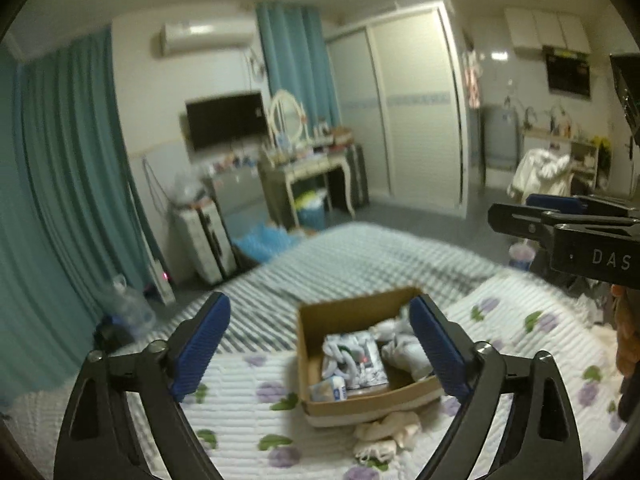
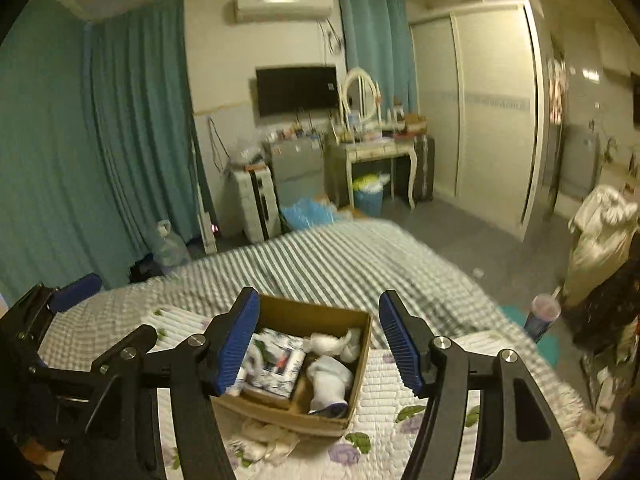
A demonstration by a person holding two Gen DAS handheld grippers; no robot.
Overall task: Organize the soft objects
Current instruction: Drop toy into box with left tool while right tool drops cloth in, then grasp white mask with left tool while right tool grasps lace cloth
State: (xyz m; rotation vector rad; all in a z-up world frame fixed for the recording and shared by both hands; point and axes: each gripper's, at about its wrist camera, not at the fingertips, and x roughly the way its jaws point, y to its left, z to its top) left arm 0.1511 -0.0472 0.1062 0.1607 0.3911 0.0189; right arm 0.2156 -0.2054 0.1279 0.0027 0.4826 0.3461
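Note:
An open cardboard box (image 1: 372, 405) (image 2: 280, 416) sits on a white quilt with purple flowers (image 1: 248, 400) (image 2: 400, 400). In it lie white bundled socks (image 1: 404, 354) (image 2: 330, 376) and a printed packet (image 1: 356, 360) (image 2: 276, 368). Pale crumpled cloth pieces (image 1: 384, 436) (image 2: 264, 440) lie on the quilt against the box's near side. My left gripper (image 1: 320, 304) hangs above the box, jaws wide open and empty; it also shows at the left edge of the right wrist view (image 2: 60, 296). My right gripper (image 2: 319, 296) (image 1: 560, 224) is open too, nothing between its blue pads.
A grey striped blanket (image 1: 340, 256) (image 2: 340, 256) covers the bed beyond the box. Past the bed stand teal curtains (image 2: 132, 140), a dressing table (image 2: 380, 152), a white wardrobe (image 2: 492, 120), a suitcase (image 2: 258, 200) and a cup (image 2: 542, 316) on the floor.

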